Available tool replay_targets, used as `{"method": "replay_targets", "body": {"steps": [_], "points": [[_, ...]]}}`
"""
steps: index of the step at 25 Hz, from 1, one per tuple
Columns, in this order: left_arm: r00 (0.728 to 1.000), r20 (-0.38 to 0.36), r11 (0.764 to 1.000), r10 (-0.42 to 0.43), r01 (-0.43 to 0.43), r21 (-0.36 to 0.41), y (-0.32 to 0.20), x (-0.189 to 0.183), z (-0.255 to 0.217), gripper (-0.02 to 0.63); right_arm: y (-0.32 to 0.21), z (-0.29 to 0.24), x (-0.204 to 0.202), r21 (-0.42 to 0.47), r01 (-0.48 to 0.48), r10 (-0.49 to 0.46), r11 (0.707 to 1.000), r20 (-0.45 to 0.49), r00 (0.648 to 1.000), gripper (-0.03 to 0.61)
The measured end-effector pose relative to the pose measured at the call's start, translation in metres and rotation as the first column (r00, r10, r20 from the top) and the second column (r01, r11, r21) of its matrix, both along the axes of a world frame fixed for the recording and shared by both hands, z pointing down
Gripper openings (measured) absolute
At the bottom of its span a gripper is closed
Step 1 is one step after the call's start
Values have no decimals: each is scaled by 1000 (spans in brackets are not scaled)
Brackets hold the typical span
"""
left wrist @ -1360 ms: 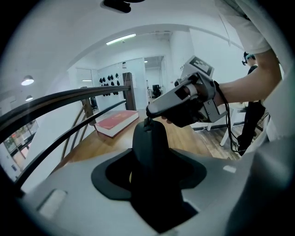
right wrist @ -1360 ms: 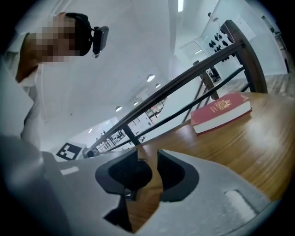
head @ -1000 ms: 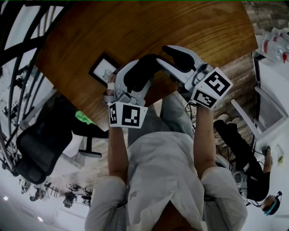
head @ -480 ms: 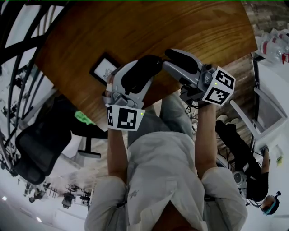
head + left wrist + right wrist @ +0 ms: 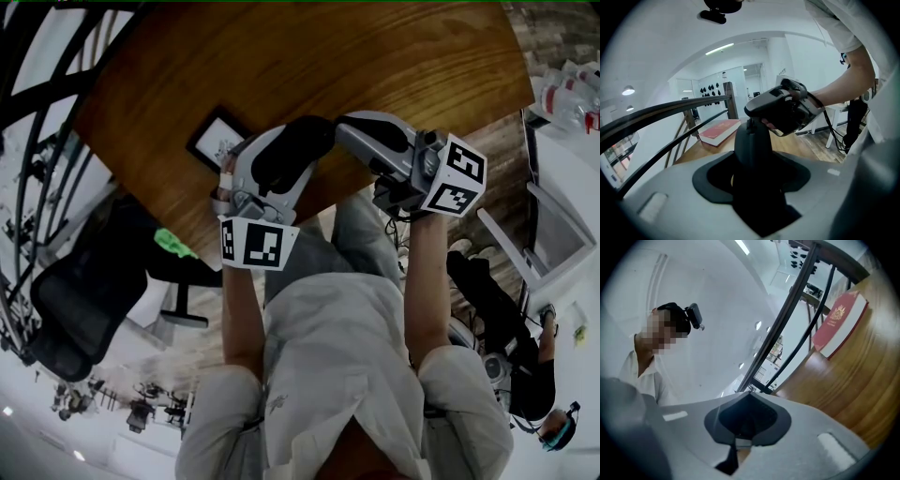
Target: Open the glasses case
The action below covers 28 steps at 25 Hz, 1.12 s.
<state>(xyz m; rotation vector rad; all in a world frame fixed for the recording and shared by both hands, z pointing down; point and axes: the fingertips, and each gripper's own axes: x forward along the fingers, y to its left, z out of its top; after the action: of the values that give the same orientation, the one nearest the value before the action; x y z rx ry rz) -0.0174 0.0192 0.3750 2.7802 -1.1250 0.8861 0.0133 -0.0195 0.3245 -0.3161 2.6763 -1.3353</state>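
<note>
A dark glasses case [image 5: 286,150] is held off the table edge, with my left gripper [image 5: 281,167] shut on its body. In the left gripper view the case [image 5: 752,154] stands up between the jaws of my left gripper [image 5: 752,187]. My right gripper [image 5: 345,127] has just closed its jaws and is shut. Its tip rests against the case's far end, and in the left gripper view my right gripper [image 5: 754,110] sits right on top of the case. Whether it pinches the lid's edge I cannot tell. The right gripper view shows my right gripper [image 5: 740,439] with its pads together.
The round wooden table [image 5: 281,56] lies ahead, with a dark-framed flat item [image 5: 217,142] near its edge. A red book [image 5: 839,324] shows on the wood. A black railing [image 5: 37,84] and an office chair [image 5: 84,300] stand at the left.
The right gripper's jaws went from open to shut, and it rolled and shifted left onto the case's end. The left gripper and the case stayed about where they were.
</note>
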Motion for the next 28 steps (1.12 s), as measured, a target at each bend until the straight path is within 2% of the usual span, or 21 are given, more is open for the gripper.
{"method": "replay_targets", "body": {"steps": [4,10,13,15,17,18,20,24,28], "points": [[1000,-12,1000,-11,11,-8,2,0,4,261,2,0,0,38,23,-21,999,-66,998,2],[998,-53,999,-38,38,-14,-6,7,8,282,7,-13,-6,73,34,-28,997,-73,997,2],[999,-28,999,-45,45,5,-16,15,7,322,13,-15,-12,92,67,-57,994,-102,993,2],[1000,20,999,-23,22,32,-22,24,6,353,16,-12,-17,99,88,-75,991,-128,989,2],[996,92,998,-8,2,56,-27,33,10,341,20,-8,-22,100,110,-94,989,-156,983,2],[992,127,998,-7,0,63,-29,36,13,307,22,-6,-24,98,119,-101,988,-166,981,2],[987,160,998,-18,8,68,-32,38,19,297,24,-2,-26,99,117,-97,988,-189,977,2],[990,134,998,-39,33,47,-30,33,20,282,20,0,-22,144,101,-61,984,-261,963,2],[993,109,999,-47,44,31,-24,24,20,279,5,-8,-12,166,57,-11,984,-267,964,2]]}}
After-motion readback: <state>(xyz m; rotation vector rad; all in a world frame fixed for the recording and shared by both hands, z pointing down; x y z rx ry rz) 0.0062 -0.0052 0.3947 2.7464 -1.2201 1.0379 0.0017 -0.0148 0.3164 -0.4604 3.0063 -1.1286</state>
